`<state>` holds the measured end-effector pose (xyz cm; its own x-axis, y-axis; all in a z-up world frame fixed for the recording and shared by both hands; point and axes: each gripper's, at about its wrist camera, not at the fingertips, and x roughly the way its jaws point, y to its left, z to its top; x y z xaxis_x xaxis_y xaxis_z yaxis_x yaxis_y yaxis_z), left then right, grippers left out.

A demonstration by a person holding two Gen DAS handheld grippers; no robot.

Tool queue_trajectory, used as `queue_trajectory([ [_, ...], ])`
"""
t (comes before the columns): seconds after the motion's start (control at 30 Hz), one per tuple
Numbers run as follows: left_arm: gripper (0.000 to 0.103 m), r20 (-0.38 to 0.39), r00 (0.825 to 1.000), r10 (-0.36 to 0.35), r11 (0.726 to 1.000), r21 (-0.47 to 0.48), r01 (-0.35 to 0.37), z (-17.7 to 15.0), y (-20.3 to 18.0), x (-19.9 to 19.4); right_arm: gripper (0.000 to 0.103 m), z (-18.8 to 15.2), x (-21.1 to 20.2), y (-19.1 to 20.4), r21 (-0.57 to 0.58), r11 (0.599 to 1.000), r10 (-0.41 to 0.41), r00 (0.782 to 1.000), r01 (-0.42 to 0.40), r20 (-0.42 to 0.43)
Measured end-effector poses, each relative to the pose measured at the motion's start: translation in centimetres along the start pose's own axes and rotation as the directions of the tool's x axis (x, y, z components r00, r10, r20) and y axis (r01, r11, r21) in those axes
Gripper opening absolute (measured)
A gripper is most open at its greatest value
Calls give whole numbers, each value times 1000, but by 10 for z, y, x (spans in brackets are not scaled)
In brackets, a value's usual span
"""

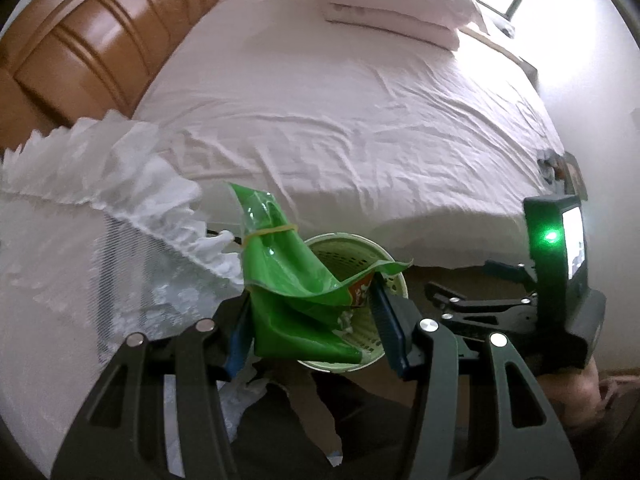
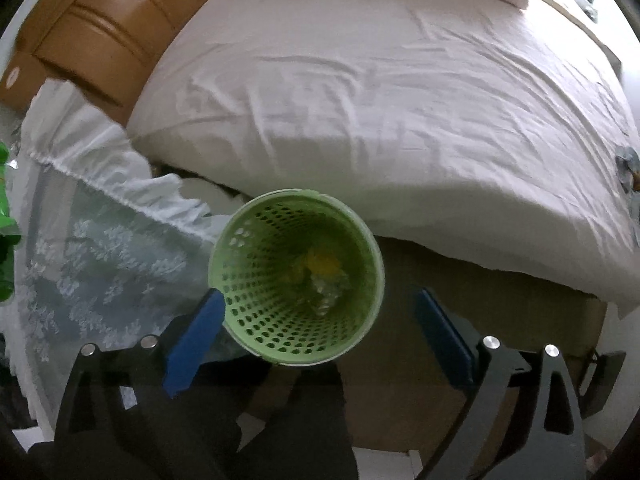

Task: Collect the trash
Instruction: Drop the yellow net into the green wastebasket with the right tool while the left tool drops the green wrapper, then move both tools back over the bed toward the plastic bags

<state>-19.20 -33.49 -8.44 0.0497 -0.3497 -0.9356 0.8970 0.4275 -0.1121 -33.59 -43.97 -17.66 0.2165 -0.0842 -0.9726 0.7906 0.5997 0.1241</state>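
Note:
A green snack bag [image 1: 288,280] bound with a yellow rubber band sits between the fingers of my left gripper [image 1: 310,320], right above the mouth of a green perforated waste basket [image 1: 360,252]. The jaws look fairly wide, and the bag touches the left finger; I cannot tell if it is clamped. My right gripper [image 2: 320,328] is open and empty, its blue pads either side of the basket [image 2: 296,280], looking down into it. Yellow and clear trash [image 2: 320,272] lies at the basket's bottom. A sliver of the green bag [image 2: 6,236] shows at the far left.
The basket stands on the floor beside a bed with a white sheet [image 1: 340,112] and wooden headboard [image 1: 88,48]. Folded bedding [image 1: 392,0] lies at the far end. A lace-covered surface [image 1: 80,240] is to the left. The right gripper's body [image 1: 560,280] shows at right.

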Motion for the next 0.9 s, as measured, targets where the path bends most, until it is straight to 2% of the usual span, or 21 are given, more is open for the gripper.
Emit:
queue_trajectory([
  [0.2,53,-39,999,-36,995,87,40,3,-29,13,96,-10,-9,-37,91,995,-31,999,30,11],
  [0.23,56,-46,998,-40,994,96,45,3,-33,15,96,-12,-11,-43,113,993,-34,999,32,14],
  [0.33,84,-66,997,-48,992,117,56,3,-43,17,96,-16,-13,-56,152,988,-31,999,28,17],
  [0.47,93,-55,997,-49,990,133,56,2,-46,13,96,-19,-15,-65,180,983,-34,999,30,18],
  [0.67,93,-75,995,-61,991,111,69,2,-44,15,96,-19,-15,-64,177,984,-34,999,31,18],
  [0.9,93,-56,997,-52,993,106,58,2,-39,12,96,-17,-16,-57,154,988,-32,999,29,18],
])
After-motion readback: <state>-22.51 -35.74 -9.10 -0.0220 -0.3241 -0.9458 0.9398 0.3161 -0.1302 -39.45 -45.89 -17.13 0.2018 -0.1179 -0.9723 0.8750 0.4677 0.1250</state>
